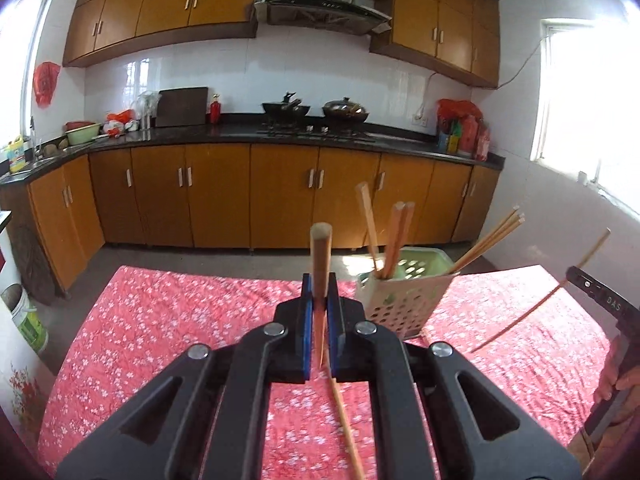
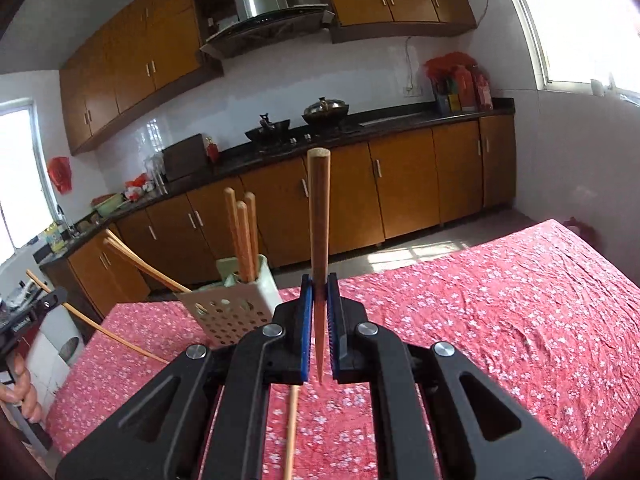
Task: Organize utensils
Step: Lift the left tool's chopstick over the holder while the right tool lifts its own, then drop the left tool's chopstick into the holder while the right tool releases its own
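Red floral cloth [image 1: 160, 320] over table, kitchen cabinets and stove behind. Left gripper [image 1: 320, 312] above cloth, blue pads [image 1: 306, 320] clamped tight on wooden chopstick [image 1: 320, 256], thick end up and forward, thin end down between arms. Second loose chopstick [image 1: 348, 428] lying on cloth under left gripper, running toward bottom edge. White perforated holder [image 1: 404, 304] just right of left gripper, standing on cloth near far table edge, tilted look from fisheye; several chopsticks [image 1: 394, 236] inside, some upright, some [image 1: 492, 236] leaning out right. Right gripper [image 1: 600, 292] seen at right edge of left view, hand [image 1: 616, 376] on its handle, thin chopstick [image 1: 560, 292] slanting across its tip. From right wrist: right gripper [image 2: 320, 312] likewise closed narrow on chopstick [image 2: 319, 232], thick end up, pointed end down between pads. Holder [image 2: 232, 304] just left of it, three sticks [image 2: 242, 236] upright, others [image 2: 140, 264] leaning left. Loose chopstick [image 2: 292, 432] on cloth [image 2: 500, 320] below gripper. Left gripper [image 2: 32, 316] at left edge, hand [image 2: 20, 392] on it, its chopstick [image 2: 100, 328] slanting down over cloth.
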The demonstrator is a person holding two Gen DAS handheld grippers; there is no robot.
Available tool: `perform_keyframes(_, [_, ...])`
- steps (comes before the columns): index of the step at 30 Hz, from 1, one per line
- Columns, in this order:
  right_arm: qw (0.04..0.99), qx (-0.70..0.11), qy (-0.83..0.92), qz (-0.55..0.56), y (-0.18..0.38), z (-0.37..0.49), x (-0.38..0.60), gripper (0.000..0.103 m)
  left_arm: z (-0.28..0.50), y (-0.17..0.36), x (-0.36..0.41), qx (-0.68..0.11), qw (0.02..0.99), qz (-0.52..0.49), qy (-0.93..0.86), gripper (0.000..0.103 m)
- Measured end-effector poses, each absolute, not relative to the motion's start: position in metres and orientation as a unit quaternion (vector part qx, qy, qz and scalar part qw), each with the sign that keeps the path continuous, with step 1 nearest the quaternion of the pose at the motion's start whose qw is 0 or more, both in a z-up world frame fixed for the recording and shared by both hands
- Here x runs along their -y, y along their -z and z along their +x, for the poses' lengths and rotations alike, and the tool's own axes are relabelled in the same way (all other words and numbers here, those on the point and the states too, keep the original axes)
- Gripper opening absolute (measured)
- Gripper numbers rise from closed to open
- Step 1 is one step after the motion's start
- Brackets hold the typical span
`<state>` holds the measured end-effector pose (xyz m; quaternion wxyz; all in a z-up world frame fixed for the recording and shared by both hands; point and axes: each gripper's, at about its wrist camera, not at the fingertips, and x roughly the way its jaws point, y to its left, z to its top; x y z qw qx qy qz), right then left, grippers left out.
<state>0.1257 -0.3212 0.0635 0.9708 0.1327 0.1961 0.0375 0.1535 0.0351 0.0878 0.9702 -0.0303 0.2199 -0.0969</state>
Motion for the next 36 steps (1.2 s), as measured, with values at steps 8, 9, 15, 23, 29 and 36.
perform_keyframes(8, [0.977,-0.109,-0.101,0.151,-0.128,0.116,0.298,0.008,0.148,-0.144,0.002,-0.143,0.977,-0.05,0.15,0.007])
perform_keyframes(9, [0.98,-0.099,-0.097,0.146,-0.133,0.117,0.295,0.008,0.149,-0.15,0.006,-0.132,0.979,-0.054,0.148,0.007])
perform_keyframes(15, [0.987,-0.066,-0.08,0.121,-0.143,0.138,0.278,0.008,0.172,-0.174,0.02,-0.09,0.984,-0.084,0.127,0.007])
perform_keyframes(23, [0.988,-0.084,-0.077,0.1,-0.129,0.171,0.266,0.008,0.201,-0.188,0.031,-0.046,0.989,-0.099,0.099,0.007])
perform_keyframes(29, [0.984,-0.119,-0.085,0.102,-0.106,0.193,0.264,0.008,0.234,-0.158,0.041,-0.078,0.987,-0.097,0.098,0.007])
perform_keyframes(36, [0.98,-0.149,-0.096,0.094,-0.091,0.2,0.255,0.012,0.264,-0.121,0.045,-0.132,0.983,-0.084,0.097,0.011])
